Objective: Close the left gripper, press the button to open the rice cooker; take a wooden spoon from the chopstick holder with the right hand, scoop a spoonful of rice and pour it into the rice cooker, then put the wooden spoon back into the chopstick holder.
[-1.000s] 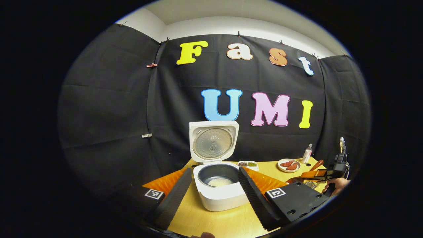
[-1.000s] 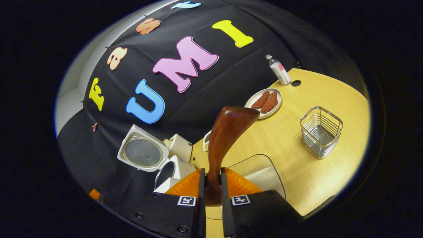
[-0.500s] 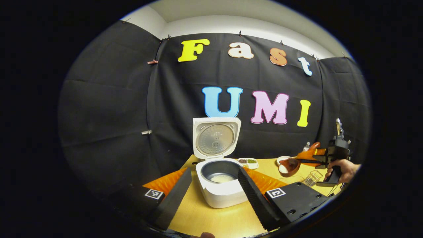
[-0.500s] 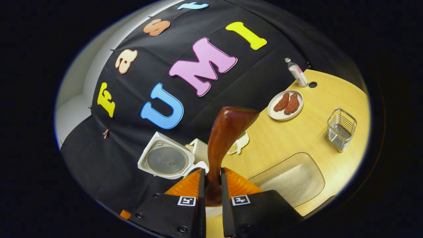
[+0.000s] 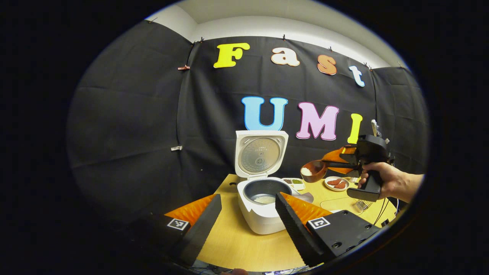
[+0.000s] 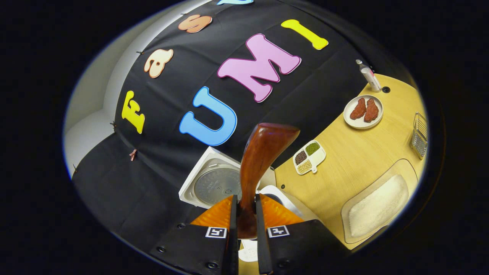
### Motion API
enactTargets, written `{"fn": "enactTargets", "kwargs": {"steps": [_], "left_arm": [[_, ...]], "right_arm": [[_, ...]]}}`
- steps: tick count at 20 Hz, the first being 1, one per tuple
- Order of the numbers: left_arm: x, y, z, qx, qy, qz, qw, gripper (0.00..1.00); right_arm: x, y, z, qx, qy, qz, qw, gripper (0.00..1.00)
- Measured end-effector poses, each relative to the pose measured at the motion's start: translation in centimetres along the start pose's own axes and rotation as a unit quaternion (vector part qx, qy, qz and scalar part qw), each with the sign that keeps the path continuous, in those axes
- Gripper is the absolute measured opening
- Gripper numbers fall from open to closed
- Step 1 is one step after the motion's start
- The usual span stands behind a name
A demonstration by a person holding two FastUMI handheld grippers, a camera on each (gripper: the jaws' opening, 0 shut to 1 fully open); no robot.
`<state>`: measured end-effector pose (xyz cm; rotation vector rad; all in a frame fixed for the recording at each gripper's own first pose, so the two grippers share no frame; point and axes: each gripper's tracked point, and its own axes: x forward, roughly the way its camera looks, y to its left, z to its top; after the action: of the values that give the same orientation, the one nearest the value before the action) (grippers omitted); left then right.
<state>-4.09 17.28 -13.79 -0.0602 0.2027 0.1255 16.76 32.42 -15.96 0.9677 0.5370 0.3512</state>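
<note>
Our right gripper [image 6: 244, 217] has both fingers pressed on the handle of one wooden spoon [image 6: 259, 160], which stands up between them. In the left gripper view we see that gripper [image 5: 332, 164] held in a hand [image 5: 386, 183], with the spoon's bowl [image 5: 311, 171] carrying some rice, up in the air to the right of the rice cooker [image 5: 263, 206]. Our left gripper [image 5: 248, 217] has its two fingers spread wide, holding nothing. We count one cooker, its lid [image 5: 261, 154] standing upright and open, with a little rice in the pot. On the table [image 6: 344, 164] we count one clear tray of rice [image 6: 378, 206], one divided dish [image 6: 308, 156] with three fillings, one plate [image 6: 363, 111] with two reddish pieces, one bottle [image 6: 368, 75] and one wire chopstick holder [image 6: 419, 134] at the far edge, well apart from the spoon.
</note>
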Motion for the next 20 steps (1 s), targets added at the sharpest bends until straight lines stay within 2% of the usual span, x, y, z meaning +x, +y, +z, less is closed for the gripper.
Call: {"fn": "enactTargets", "kwargs": {"steps": [6, 10, 16, 20], "left_arm": [[-0.9, 1.7, -0.1, -0.003, -0.006, 0.007, 1.0, 0.97], [-1.3, 2.6, 0.1, -0.004, -0.013, 0.008, 1.0, 0.97], [-2.0, 3.9, -0.6, -0.005, -0.012, 0.008, 1.0, 0.98], [-2.3, 4.3, -0.9, -0.015, -0.012, 0.004, 1.0, 0.98]], "right_arm": [[4.9, 1.8, -3.1, -0.051, 0.006, -0.015, 0.999, 0.24], [7.4, 2.1, -3.9, -0.129, 0.004, -0.031, 0.991, 0.24], [8.8, 4.2, -4.4, -0.267, 0.001, -0.03, 0.963, 0.24], [9.0, 5.1, -4.5, -0.333, -0.002, -0.026, 0.943, 0.24]]}}
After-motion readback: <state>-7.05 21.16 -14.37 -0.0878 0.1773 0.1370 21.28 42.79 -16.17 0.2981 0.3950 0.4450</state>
